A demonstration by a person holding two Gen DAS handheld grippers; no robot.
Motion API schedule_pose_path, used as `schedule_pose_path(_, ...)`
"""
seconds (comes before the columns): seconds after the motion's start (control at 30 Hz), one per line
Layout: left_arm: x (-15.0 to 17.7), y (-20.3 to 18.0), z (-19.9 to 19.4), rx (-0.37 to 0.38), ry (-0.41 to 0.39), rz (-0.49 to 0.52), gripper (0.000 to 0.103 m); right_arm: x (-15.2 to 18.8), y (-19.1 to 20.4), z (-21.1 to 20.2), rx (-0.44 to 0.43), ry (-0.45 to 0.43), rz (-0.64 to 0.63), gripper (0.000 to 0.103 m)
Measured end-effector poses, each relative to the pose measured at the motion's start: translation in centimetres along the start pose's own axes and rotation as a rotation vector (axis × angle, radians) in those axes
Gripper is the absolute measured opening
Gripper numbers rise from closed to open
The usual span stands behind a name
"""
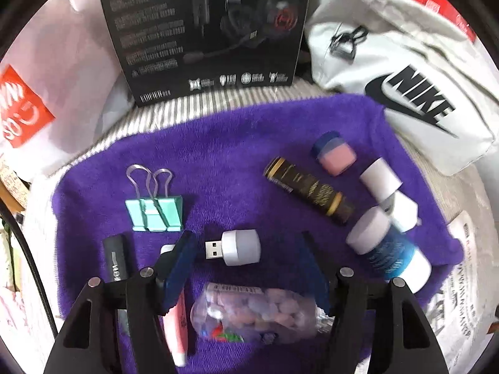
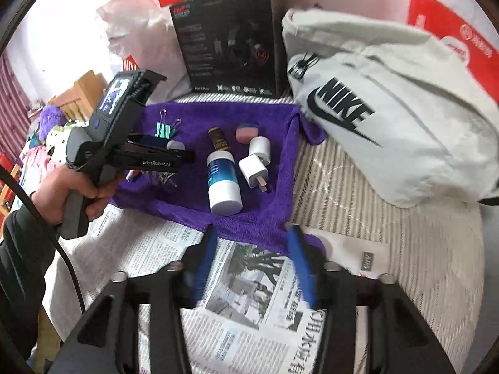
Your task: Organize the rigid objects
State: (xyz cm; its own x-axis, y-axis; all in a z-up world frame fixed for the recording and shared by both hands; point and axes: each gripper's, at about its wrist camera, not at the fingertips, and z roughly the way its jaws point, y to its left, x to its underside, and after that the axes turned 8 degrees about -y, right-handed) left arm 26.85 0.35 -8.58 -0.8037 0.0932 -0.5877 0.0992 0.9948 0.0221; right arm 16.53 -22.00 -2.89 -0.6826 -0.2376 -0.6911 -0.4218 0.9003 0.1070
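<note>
A purple towel (image 1: 237, 143) holds small rigid items. My left gripper (image 1: 246, 243) is open just above it, with a white USB light (image 1: 237, 247) lying between the fingertips, untouched. A clear bottle of pebbles (image 1: 252, 314) lies under the jaws. A green binder clip (image 1: 155, 210), black USB stick (image 1: 116, 258), pink highlighter (image 1: 176, 327), dark tube (image 1: 308, 191), pink-blue eraser (image 1: 335, 152), white charger (image 1: 389, 193) and white-blue bottle (image 1: 386, 249) lie around. My right gripper (image 2: 252, 233) is open and empty over newspaper (image 2: 249, 296), at the towel's (image 2: 199, 193) near edge.
A black headset box (image 1: 205, 31) stands behind the towel. A white Nike bag (image 1: 414, 71) lies at the back right. Red-and-white bags line the back. In the right wrist view, the left hand and gripper (image 2: 103, 146) hover over the towel's left side.
</note>
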Motion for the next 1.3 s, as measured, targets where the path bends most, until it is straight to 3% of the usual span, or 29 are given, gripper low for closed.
schedule_pose_path(0.07, 0.0, -0.5, -1.8, -0.006, -0.035, 0.019, 0.076, 0.1, 0.4, -1.2, 0.026, -0.025, -0.009, 0.068)
schedule_pose_path(0.13, 0.3, -1.0, -4.3, -0.019, -0.086, 0.03, 0.094, 0.0, 0.9, -2.1, 0.056, -0.041, -0.019, 0.079)
schedule_pose_path(0.2, 1.0, -1.3, -6.9, -0.011, -0.13, 0.03, 0.103, 0.0, 1.5, -2.9, 0.071, -0.06, -0.024, 0.084)
schedule_pose_path(0.4, 4.4, -0.7, -12.7, 0.04, -0.12, -0.072, 0.103, 0.4, 2.8, -3.9, 0.077, -0.061, 0.042, 0.103)
schedule_pose_path(0.5, 6.2, -0.8, -14.7, 0.034, -0.131, -0.091, 0.103, 1.0, 3.4, -3.8, 0.099, -0.053, 0.074, 0.103)
schedule_pose_path(0.73, 10.7, -0.7, -19.1, -0.086, -0.157, -0.105, 0.103, 2.5, 5.3, -5.4, 0.151, -0.054, 0.094, 0.103)
schedule_pose_path(1.0, 13.3, -0.3, -22.0, -0.067, -0.166, -0.157, 0.103, 3.3, 6.9, -8.0, 0.165, -0.061, 0.111, 0.103)
schedule_pose_path(1.3, 14.0, -0.4, -23.2, -0.058, -0.169, -0.165, 0.103, 4.2, 7.3, -9.6, 0.201, -0.073, 0.113, 0.103)
